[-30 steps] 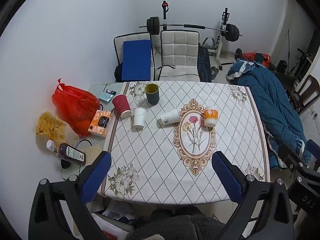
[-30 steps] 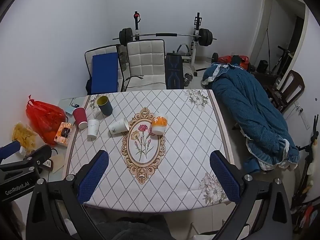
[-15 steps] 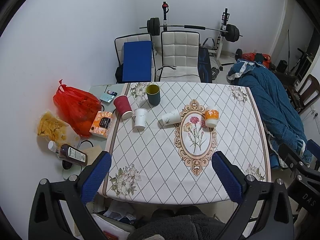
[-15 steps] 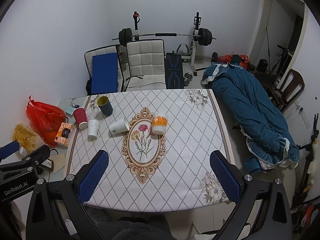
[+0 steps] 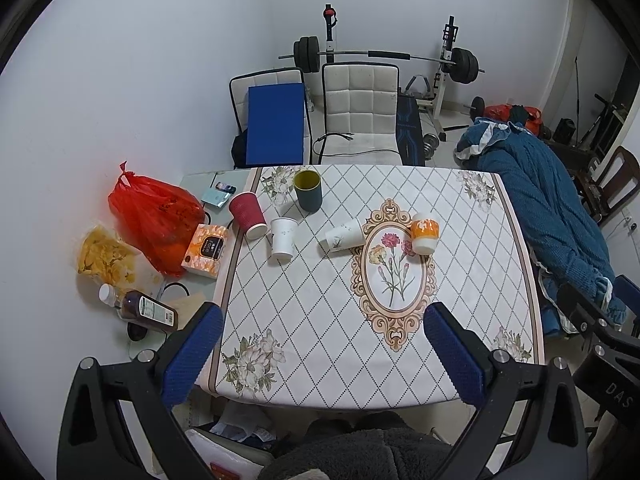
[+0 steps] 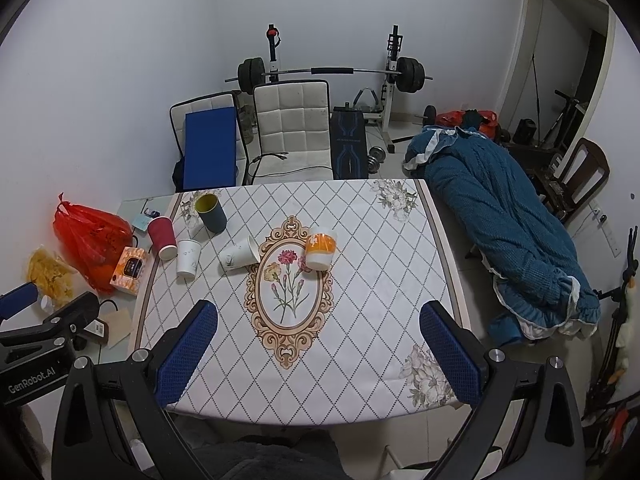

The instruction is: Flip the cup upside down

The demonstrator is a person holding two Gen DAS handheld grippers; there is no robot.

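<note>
While both tools [image 5: 322,342] [image 6: 318,338] hang spread and empty, five cups [image 5: 425,233] sit on one table [image 5: 320,320].

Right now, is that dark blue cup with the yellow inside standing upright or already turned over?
Upright. The dark blue cup stands on its base on the table, its open mouth up, so its yellow inside shows.

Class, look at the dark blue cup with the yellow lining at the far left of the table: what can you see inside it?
The dark blue cup stands upright, mouth open. Only its yellow inner wall shows; no contents are visible. Its bottom is hidden by the rim and viewing angle, so emptiness cannot be confirmed.
</note>
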